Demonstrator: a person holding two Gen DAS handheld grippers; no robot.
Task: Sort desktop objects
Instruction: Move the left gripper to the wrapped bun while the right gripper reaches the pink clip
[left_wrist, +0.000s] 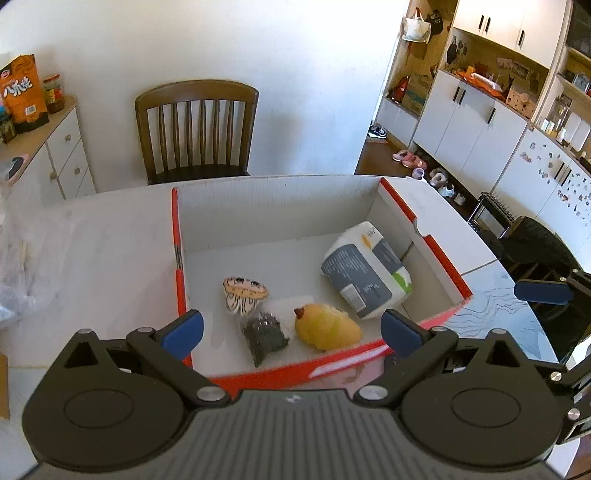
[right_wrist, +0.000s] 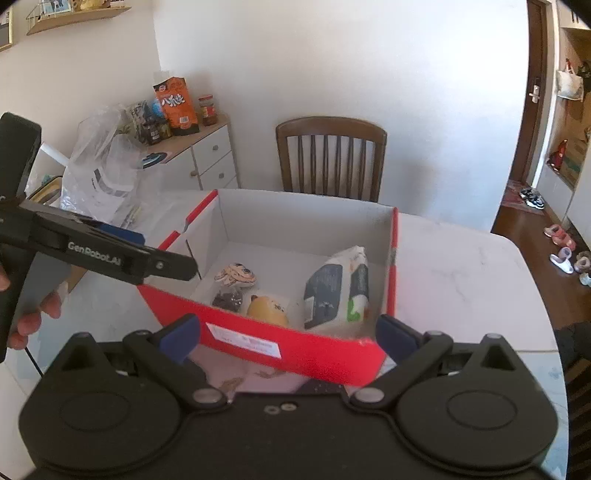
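The red box (left_wrist: 373, 350) sits just ahead of and below both my grippers, holding a tissue pack (left_wrist: 365, 269), a yellow plush (left_wrist: 327, 326), a dark packet (left_wrist: 264, 334) and a striped toy (left_wrist: 243, 293). My left gripper (left_wrist: 291, 328) is nearest, above the near wall, fingers spread, empty. My right gripper (right_wrist: 288, 334) is likewise spread and empty.

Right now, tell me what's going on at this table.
A person is sorting small items into a red box on the white table. Inside lie a tissue pack, a yellow plush toy, a striped cartoon figure and a small dark packet. The left gripper and the right gripper both hover open and empty at the box's near edge.
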